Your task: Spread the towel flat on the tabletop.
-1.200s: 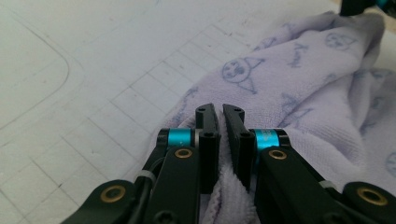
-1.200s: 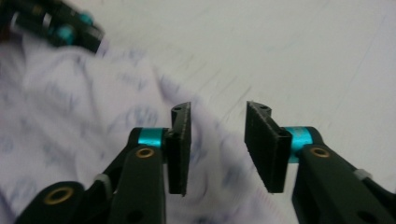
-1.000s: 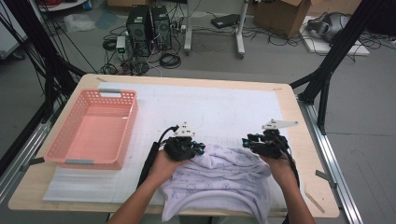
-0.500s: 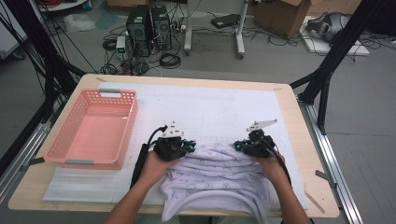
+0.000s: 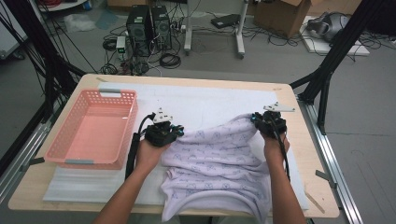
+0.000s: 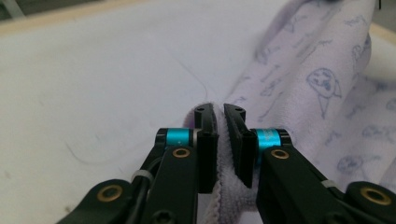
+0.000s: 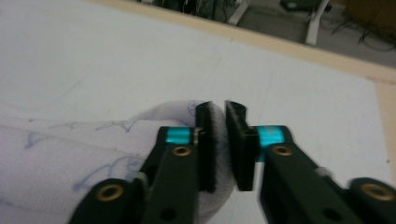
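Both the left gripper and right gripper pinch the pale lilac printed cloth on the white table mat; their jaws have just been opening slightly, so an even outward pull would best flatten it.

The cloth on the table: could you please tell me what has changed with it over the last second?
Both grippers, left and right, hold the cloth by an edge; their jaws eased slightly, cloth between them. The right one moved toward the table's right edge, pulling that corner outward and spreading the cloth. The pink basket stayed put.
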Motion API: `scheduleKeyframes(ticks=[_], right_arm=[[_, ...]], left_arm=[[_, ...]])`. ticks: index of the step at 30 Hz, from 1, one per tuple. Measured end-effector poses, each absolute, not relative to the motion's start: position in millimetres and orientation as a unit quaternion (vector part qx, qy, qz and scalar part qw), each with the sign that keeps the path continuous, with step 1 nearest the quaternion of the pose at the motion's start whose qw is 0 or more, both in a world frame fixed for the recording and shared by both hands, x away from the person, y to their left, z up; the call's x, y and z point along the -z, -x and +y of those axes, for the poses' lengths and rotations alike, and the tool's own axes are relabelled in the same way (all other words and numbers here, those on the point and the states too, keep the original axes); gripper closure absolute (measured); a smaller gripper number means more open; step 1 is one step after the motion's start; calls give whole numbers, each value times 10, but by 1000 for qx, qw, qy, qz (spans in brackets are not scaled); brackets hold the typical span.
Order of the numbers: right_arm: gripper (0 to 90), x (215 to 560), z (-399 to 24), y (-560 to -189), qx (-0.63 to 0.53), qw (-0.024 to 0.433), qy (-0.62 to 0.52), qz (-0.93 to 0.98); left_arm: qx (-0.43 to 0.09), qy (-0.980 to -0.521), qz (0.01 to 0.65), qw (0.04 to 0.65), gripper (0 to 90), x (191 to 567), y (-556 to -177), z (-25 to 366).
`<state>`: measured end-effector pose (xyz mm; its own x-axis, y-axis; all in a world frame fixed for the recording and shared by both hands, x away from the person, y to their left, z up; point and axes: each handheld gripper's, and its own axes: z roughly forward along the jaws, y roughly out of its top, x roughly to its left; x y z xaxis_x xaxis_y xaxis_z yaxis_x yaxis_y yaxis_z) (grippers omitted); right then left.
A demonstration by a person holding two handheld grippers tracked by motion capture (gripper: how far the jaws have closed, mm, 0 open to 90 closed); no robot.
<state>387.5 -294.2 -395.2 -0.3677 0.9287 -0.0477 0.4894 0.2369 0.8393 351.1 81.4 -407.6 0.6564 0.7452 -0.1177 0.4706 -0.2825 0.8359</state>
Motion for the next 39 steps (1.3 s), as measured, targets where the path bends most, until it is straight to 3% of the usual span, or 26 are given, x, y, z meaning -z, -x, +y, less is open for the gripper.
scheduleKeyframes(ticks=[4, 7, 10, 15, 18, 21, 23, 35, 36, 39], right_arm=[[631, 3868, -3029, -3722, -414, 287, -493, 709], [624, 3800, -3142, -3523, -429, 288, -483, 707], [622, 3823, -3250, -3346, -436, 278, -484, 706], [562, 4161, -3212, -3189, -410, 203, -474, 752], [561, 4363, -3081, -3183, -399, 161, -462, 775], [740, 4473, -2975, -3183, -383, 147, -439, 800], [829, 4462, -2974, -3144, -390, 137, -431, 802], [836, 4287, -3282, -2334, -415, 132, -413, 800], [834, 4281, -3284, -2286, -417, 128, -413, 799], [729, 4249, -3292, -2239, -425, 130, -415, 793]], left_arm=[[-131, -775, 413, 460, 507, 4205, -3534, 862], [-126, -763, 422, 474, 452, 4200, -3547, 909], [-105, -780, 416, 456, 450, 4248, -3548, 857], [-90, -781, 430, 445, 480, 4378, -3555, 770], [-86, -796, 424, 424, 609, 4459, -3545, 738], [-93, -806, 407, 421, 828, 4447, -3499, 699], [-99, -812, 395, 418, 847, 4419, -3459, 683], [-70, -788, 369, 488, 830, 4461, -2846, 909], [-69, -786, 368, 492, 797, 4446, -2823, 921], [-77, -779, 373, 498, 548, 4367, -2861, 971]])
